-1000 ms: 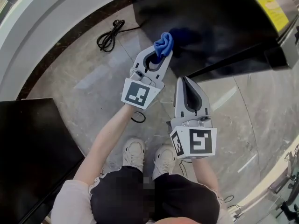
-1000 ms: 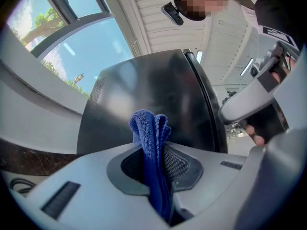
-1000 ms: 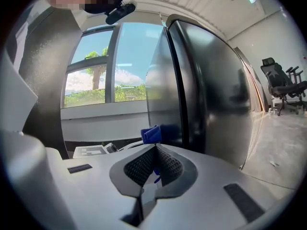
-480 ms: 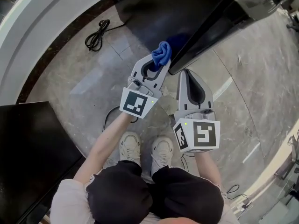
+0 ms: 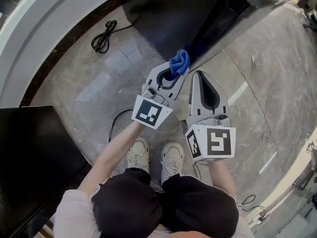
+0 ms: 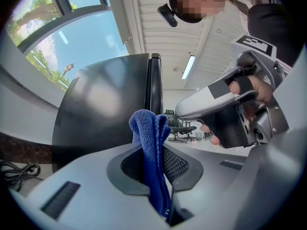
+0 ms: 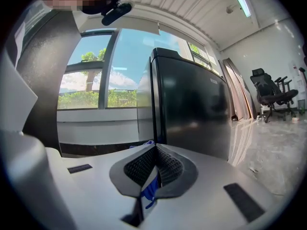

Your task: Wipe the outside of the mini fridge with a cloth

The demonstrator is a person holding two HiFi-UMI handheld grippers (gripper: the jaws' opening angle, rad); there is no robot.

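Now two grippers are working at one black mini fridge (image 5: 163,14); the left gripper (image 5: 173,72) is clamping the single blue cloth (image 5: 179,61), which is pressing the fridge's corner edge, having slid rightward; the right gripper (image 5: 200,76) is idling closed, empty.

The grey stone-tiled floor (image 5: 89,90) has a dark border strip (image 5: 58,54) along its far left. On it, the black mini fridge (image 5: 168,14) stands far, with a coiled black cable (image 5: 101,39) to its left. A black cabinet (image 5: 34,157) sits near left. Pale shoes (image 5: 140,155) stand near centre, with a thin cable loop (image 5: 116,125) beside them.
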